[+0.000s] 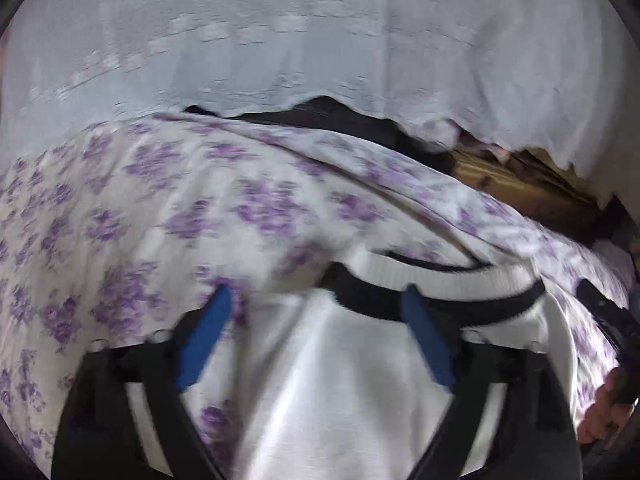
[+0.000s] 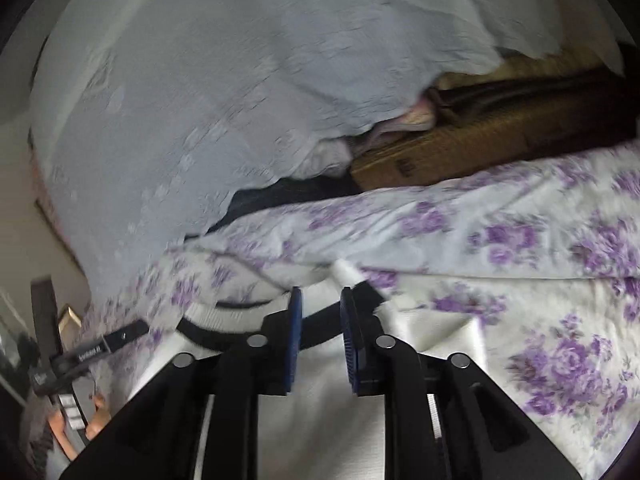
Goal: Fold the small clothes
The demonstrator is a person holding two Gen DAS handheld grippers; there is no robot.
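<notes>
A: Left view?
B: The left gripper gapes wide, holding nothing, over the white top on the flowered sheet; its black collar runs crosswise just ahead.
A: Right view?
B: The right gripper is narrowly parted, collar between the fingers; grip unclear.

White garment w/ black-trimmed ribbed neckline is laid flat on the purple-floral sheet, collar end farthest from both cams.
</notes>
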